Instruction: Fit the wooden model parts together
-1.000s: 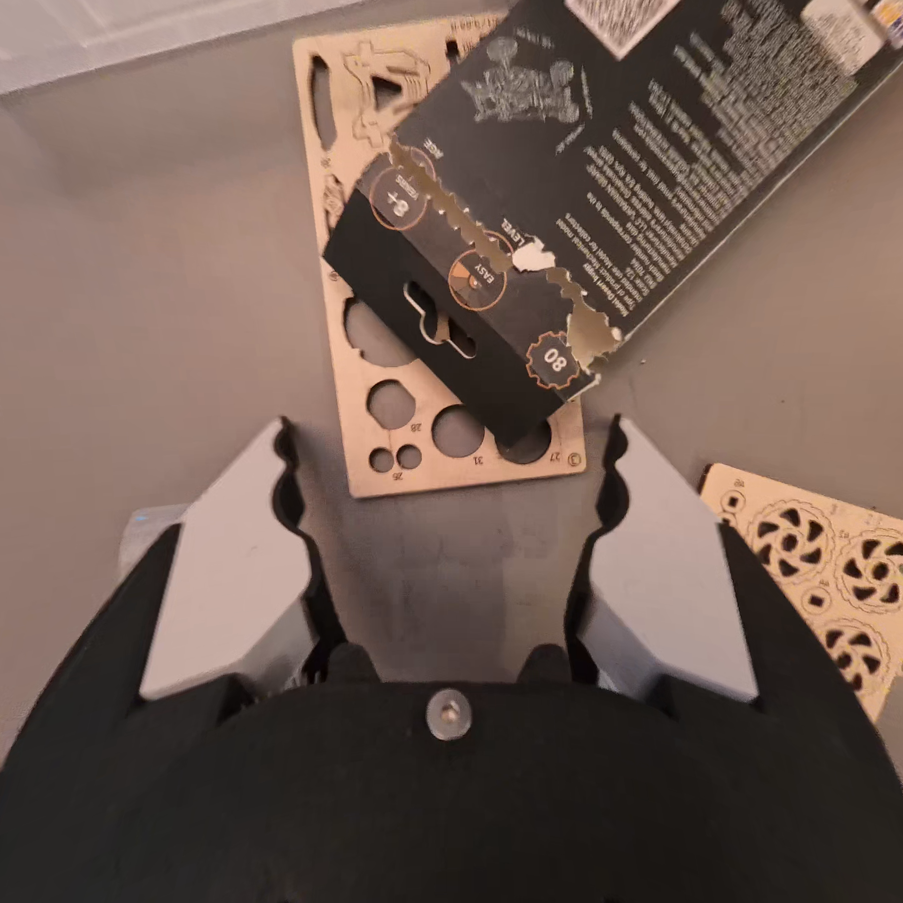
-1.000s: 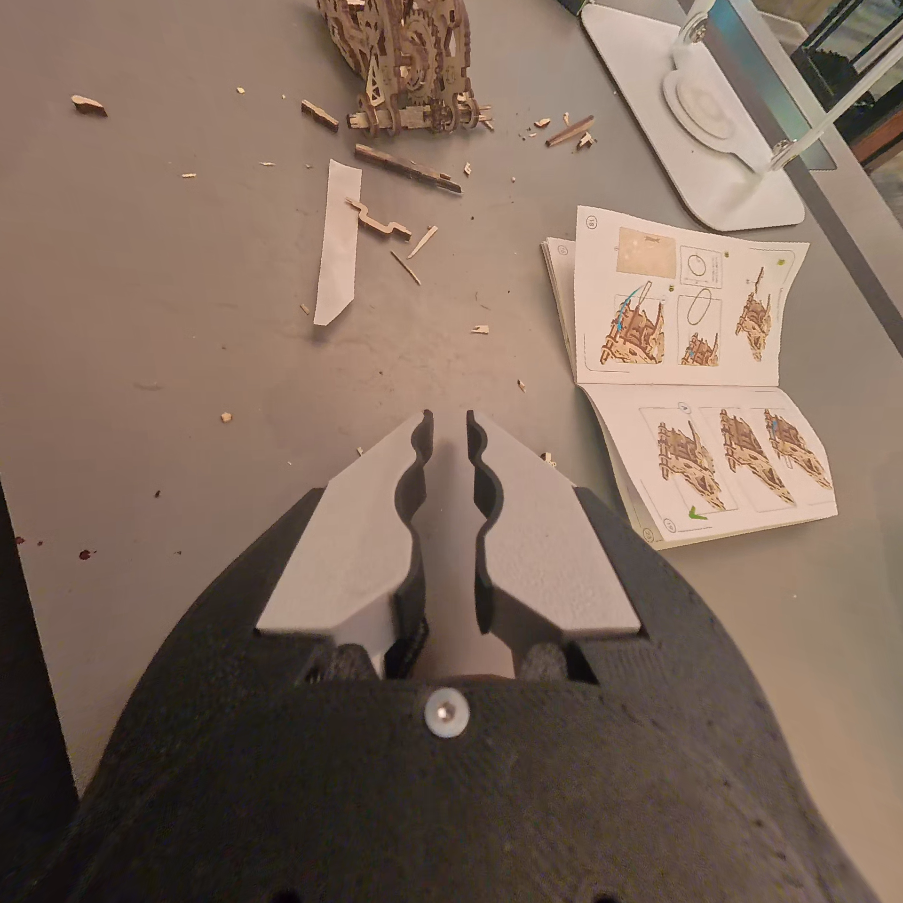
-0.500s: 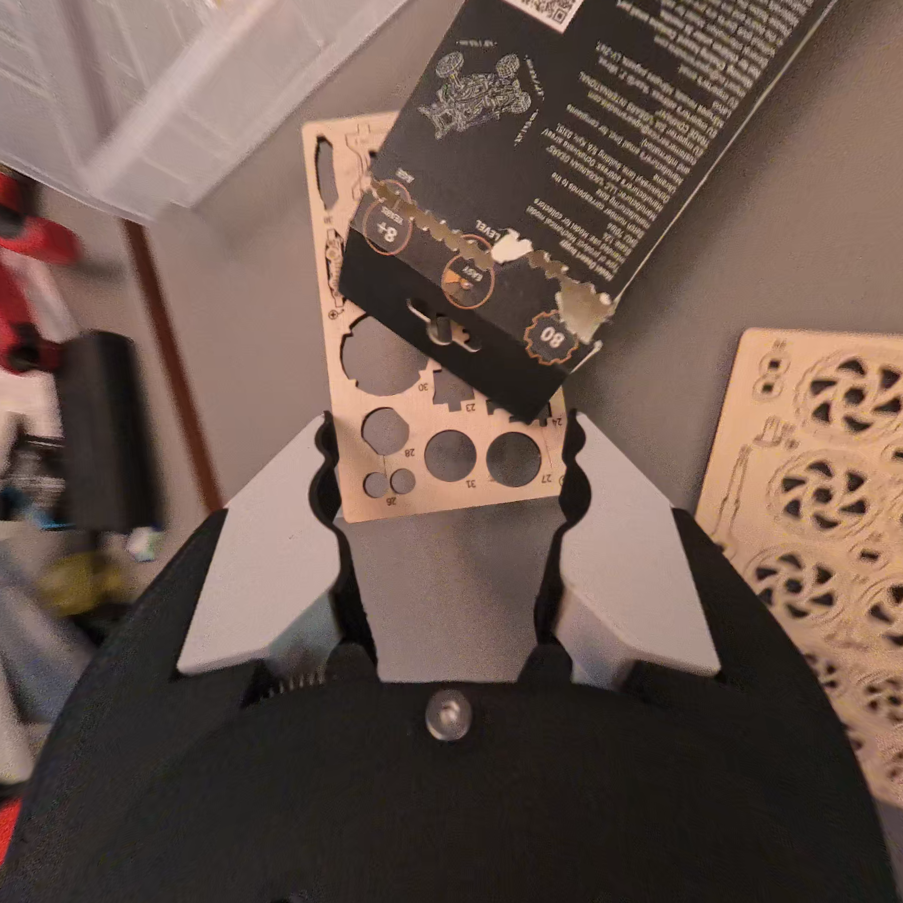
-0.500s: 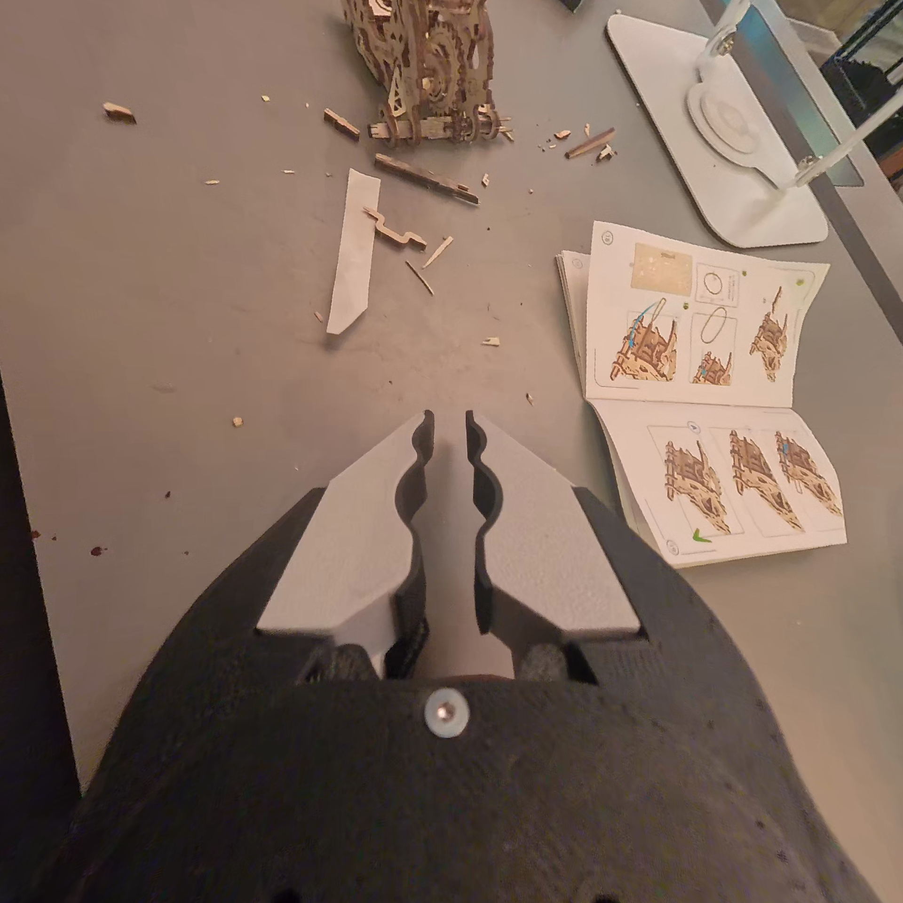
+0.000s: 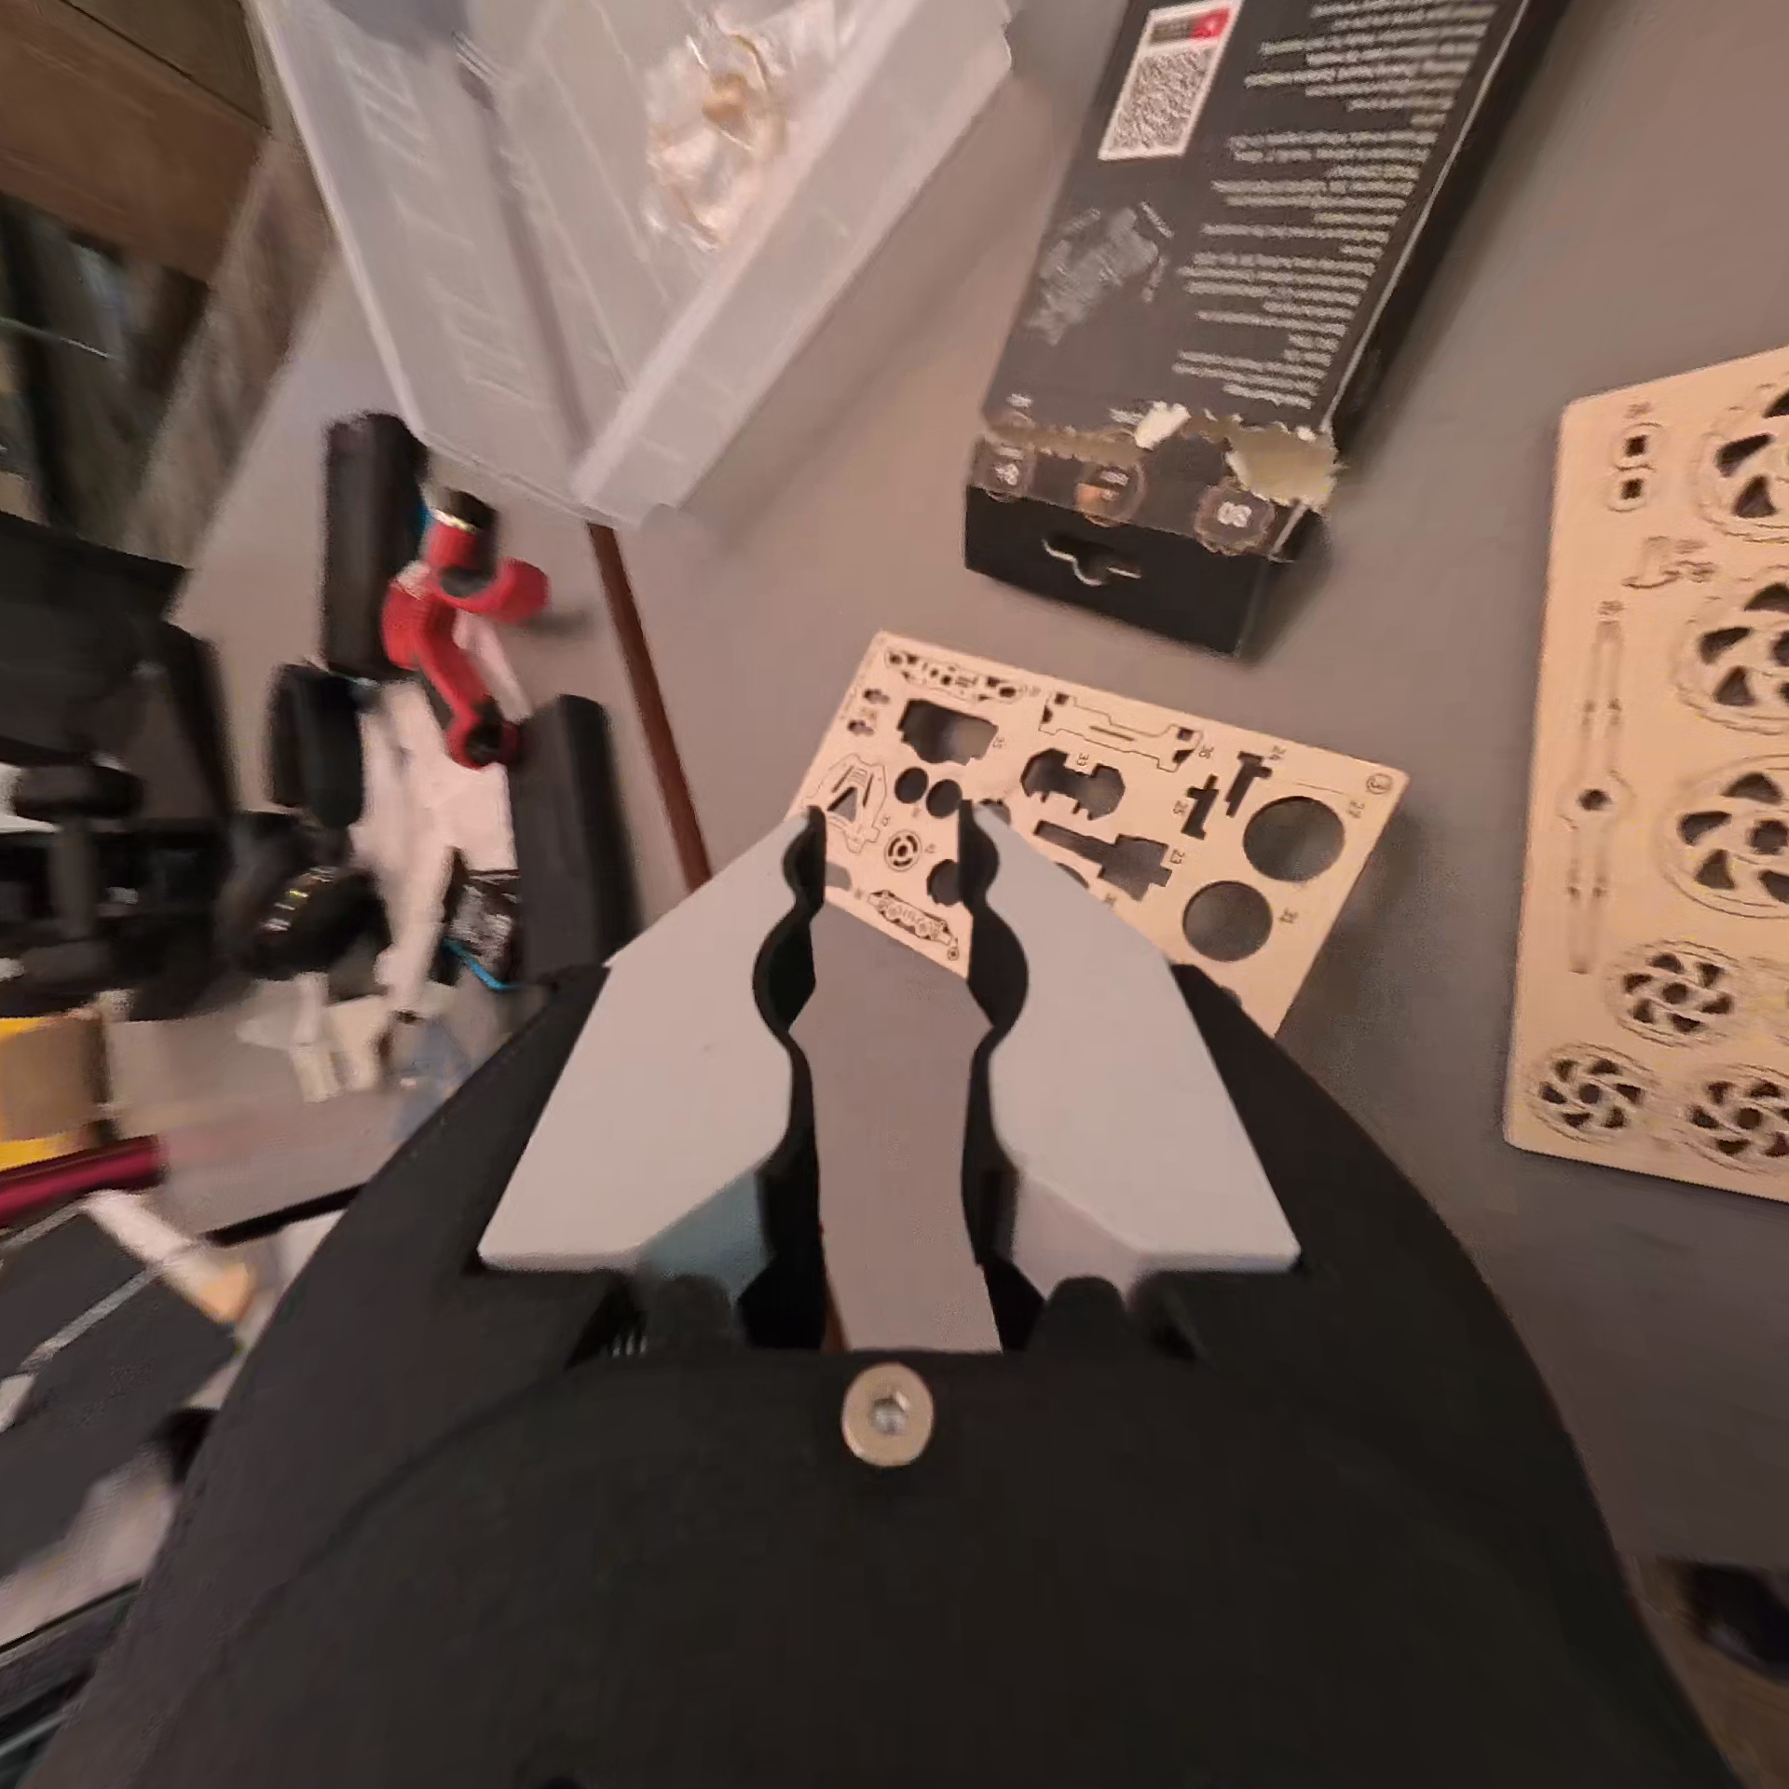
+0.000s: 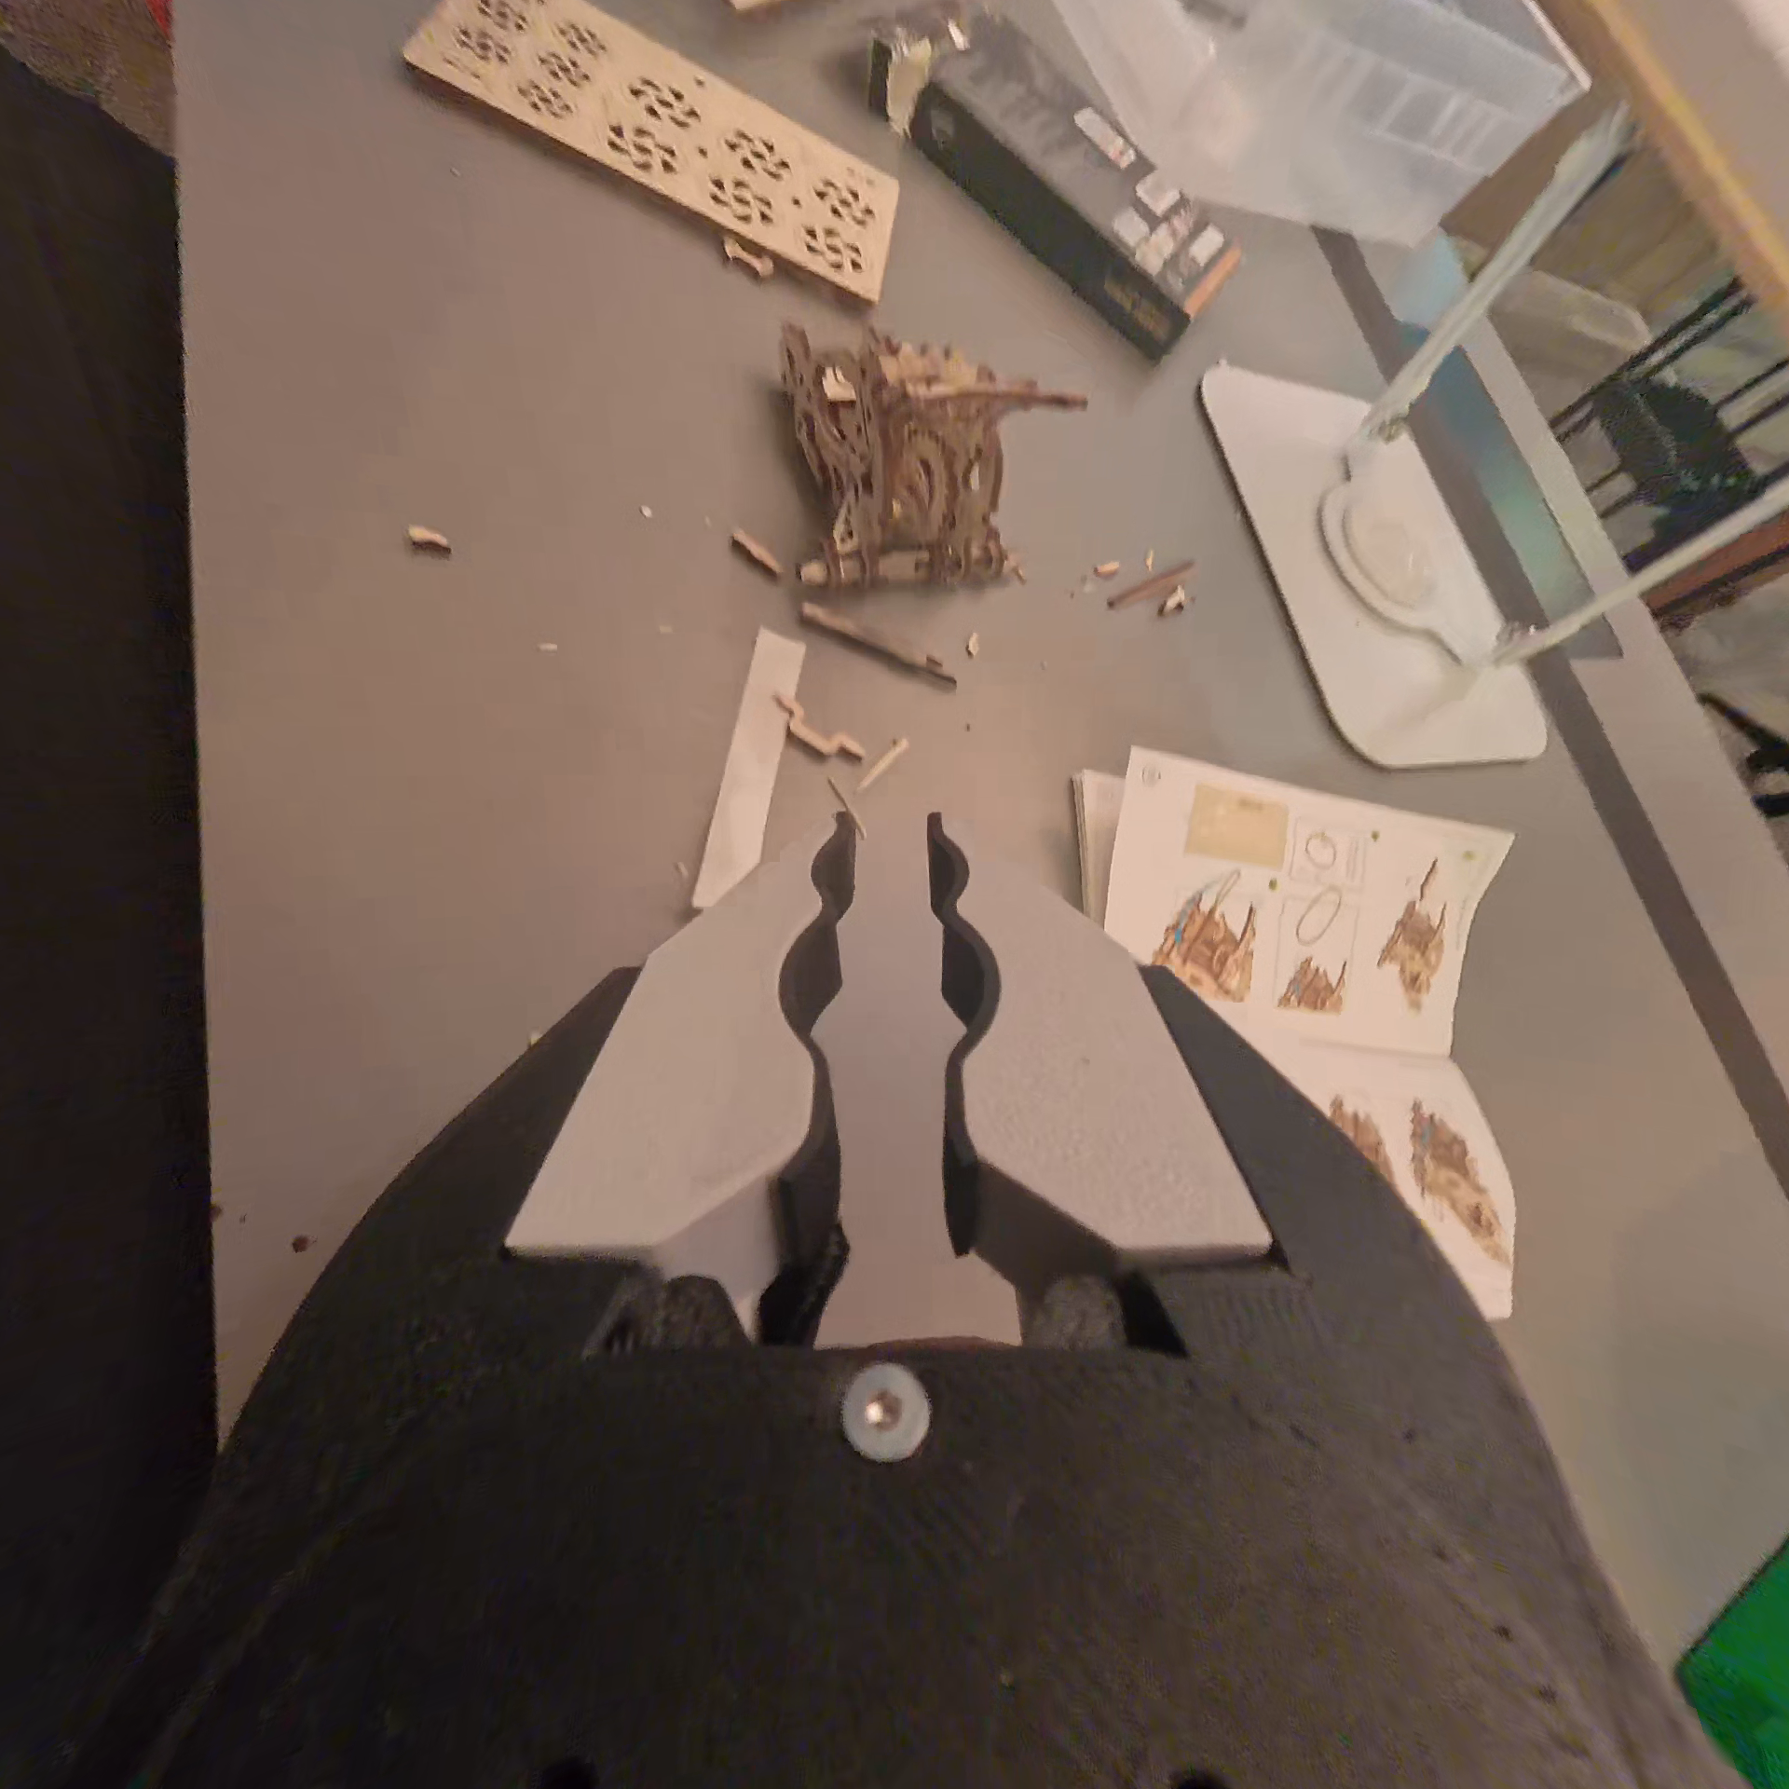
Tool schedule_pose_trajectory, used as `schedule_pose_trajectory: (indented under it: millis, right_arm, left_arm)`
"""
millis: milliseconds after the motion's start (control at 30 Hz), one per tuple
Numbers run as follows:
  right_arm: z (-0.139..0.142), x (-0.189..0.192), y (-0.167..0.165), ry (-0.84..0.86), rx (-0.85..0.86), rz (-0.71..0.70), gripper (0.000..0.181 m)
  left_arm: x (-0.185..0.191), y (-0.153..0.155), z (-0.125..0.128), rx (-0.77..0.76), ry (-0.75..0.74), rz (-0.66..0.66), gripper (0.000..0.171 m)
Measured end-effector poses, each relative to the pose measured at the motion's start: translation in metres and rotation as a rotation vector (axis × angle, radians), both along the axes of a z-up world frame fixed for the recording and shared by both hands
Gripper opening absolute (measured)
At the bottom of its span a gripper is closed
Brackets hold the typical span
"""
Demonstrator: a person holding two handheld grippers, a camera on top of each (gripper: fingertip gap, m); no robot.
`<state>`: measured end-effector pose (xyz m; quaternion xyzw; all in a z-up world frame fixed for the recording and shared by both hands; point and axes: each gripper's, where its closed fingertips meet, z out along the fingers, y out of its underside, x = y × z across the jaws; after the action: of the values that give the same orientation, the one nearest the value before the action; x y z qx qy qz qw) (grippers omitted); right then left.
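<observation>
A half-built wooden model stands mid-table with loose wooden bits around it, among them a zigzag piece and a dark stick. A punched-out wooden sheet lies flat. My left gripper hovers over its near left corner, jaws a small gap apart and empty. A gear sheet lies to the right; it also shows in the right wrist view. My right gripper is almost shut and empty, above the table short of the zigzag piece.
A torn black kit box and a clear plastic bin lie beyond the sheets. A red tool and dark clutter sit past the table's left edge. An open instruction booklet, a white lamp base and a paper strip lie nearby. Across from one pair of fingers to the other is roughly 45 cm. The dark stick is about 12 cm from my right fingertips and 35 cm from my left.
My left gripper's jaws have narrowed from wide open and it has swung left toward the table edge. My right gripper has drawn back and tilted up; its gap is unchanged.
</observation>
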<state>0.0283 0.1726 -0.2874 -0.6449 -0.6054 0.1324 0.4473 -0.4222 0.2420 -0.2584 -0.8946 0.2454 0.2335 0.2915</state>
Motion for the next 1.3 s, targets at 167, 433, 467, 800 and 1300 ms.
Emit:
schedule_pose_trajectory:
  millis: [167,433,467,800,1300]
  right_arm:
    - [0.009,-0.017,-0.007,-0.001,0.007,0.056,0.012]
    - [-0.007,-0.022,-0.015,-0.029,-0.032,0.077,0.012]
    - [-0.009,-0.022,-0.016,-0.034,-0.036,0.080,0.012]
    - [-0.011,-0.023,-0.017,-0.049,-0.027,0.087,0.011]
    - [0.065,-0.079,-0.021,0.158,-0.002,0.202,0.015]
  left_arm:
    - [0.017,-0.025,-0.035,-0.111,-0.263,-0.070,0.059]
    - [0.027,-0.071,-0.089,-0.361,-0.155,-0.286,0.069]
    - [0.023,-0.070,-0.089,-0.369,-0.129,-0.295,0.068]
    - [0.020,-0.051,-0.086,-0.349,0.030,-0.430,0.049]
    - [0.076,-0.048,-0.028,-0.081,0.057,-0.549,0.008]
